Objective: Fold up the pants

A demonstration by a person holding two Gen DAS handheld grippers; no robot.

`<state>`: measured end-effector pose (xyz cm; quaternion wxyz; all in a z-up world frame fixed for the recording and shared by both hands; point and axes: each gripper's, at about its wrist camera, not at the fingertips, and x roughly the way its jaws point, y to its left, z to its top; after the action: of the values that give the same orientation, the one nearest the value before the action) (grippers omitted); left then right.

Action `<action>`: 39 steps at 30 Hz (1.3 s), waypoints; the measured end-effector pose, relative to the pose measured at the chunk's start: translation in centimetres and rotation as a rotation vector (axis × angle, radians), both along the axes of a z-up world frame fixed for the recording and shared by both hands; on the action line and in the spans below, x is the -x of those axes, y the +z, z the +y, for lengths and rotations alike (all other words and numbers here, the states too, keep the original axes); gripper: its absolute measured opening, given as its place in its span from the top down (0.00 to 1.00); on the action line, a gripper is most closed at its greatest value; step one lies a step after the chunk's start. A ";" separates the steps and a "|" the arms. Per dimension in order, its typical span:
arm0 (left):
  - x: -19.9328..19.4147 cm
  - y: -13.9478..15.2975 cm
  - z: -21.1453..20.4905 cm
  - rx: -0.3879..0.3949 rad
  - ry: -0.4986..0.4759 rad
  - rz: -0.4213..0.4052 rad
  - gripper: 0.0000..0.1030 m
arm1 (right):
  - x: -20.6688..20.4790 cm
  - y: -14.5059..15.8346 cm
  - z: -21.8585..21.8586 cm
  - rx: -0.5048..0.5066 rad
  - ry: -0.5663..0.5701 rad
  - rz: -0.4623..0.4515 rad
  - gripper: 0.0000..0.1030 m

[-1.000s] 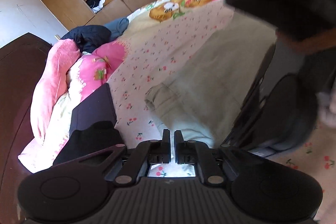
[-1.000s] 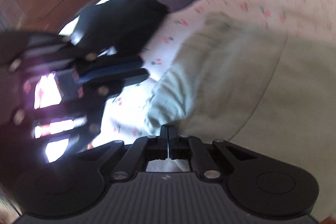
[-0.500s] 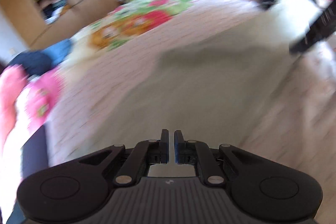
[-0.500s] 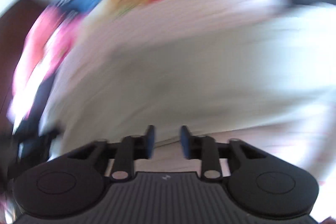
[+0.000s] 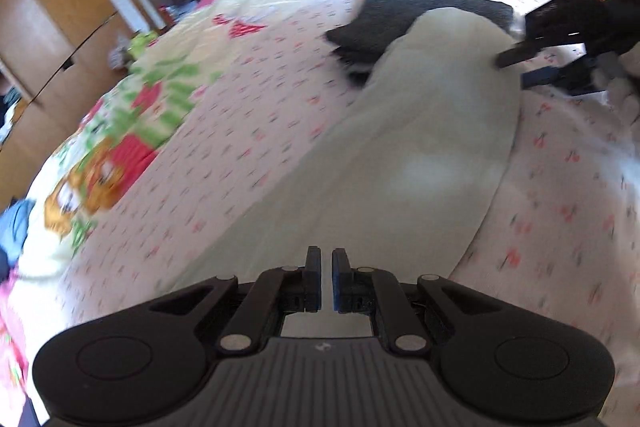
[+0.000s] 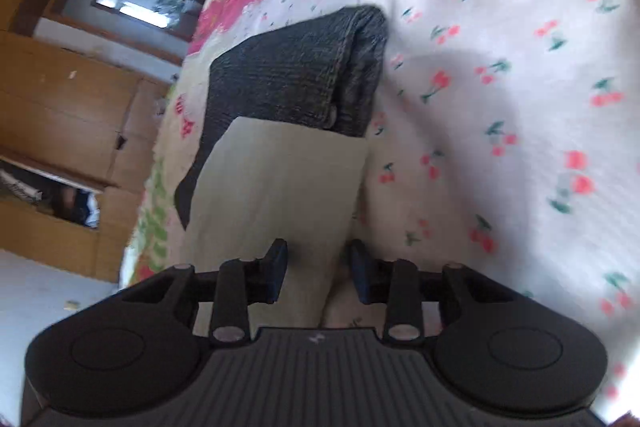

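1. My left gripper (image 5: 326, 277) sits low in the centre of its view, jaws drawn nearly together with only a thin slit between the pads and no cloth caught there.
2. My right gripper (image 6: 320, 271) is at the bottom centre of its own view; its jaws stand apart, with nothing pinched. In the left view it shows as a dark blurred shape at the upper right edge.
3. The pale pants (image 5: 420, 147) run from just above my left fingers up toward the upper right of the frame, lying flat on the bedspread (image 5: 248, 115). In the right view the same pale cloth (image 6: 276, 195) fills the centre just above my open jaws.
4. The far end of the pants lies over a folded dark grey garment (image 6: 304, 67), which sits above centre in the right view and at the upper middle of the left view.
5. The bedspread is white with small cherries, with pink and green patches toward the left.
6. Wooden wardrobes (image 5: 44, 11) fill the upper left of the left view.
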<state>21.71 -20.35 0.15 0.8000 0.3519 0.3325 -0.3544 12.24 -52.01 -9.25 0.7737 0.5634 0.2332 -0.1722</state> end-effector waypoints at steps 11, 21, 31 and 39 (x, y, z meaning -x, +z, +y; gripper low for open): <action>-0.3 -2.0 -5.3 -0.081 -0.054 0.028 0.77 | 0.8 -1.2 -1.5 -0.117 0.022 -0.081 0.80; 0.9 -3.2 -4.3 -0.042 -0.092 0.020 0.76 | 0.1 -3.1 -1.4 -0.102 0.021 -0.182 0.83; -0.3 -4.2 -4.3 -0.011 -0.076 0.002 0.76 | -0.1 -3.2 -0.9 -0.159 -0.022 -0.240 0.80; -0.3 -5.3 -6.2 -0.032 -0.066 0.019 0.76 | 0.2 0.7 -0.9 -0.053 0.038 -0.294 0.89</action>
<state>21.99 -26.56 -5.16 0.7789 0.3721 0.3338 -0.3787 12.06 -52.95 -8.54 0.7874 0.5982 0.1325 -0.0672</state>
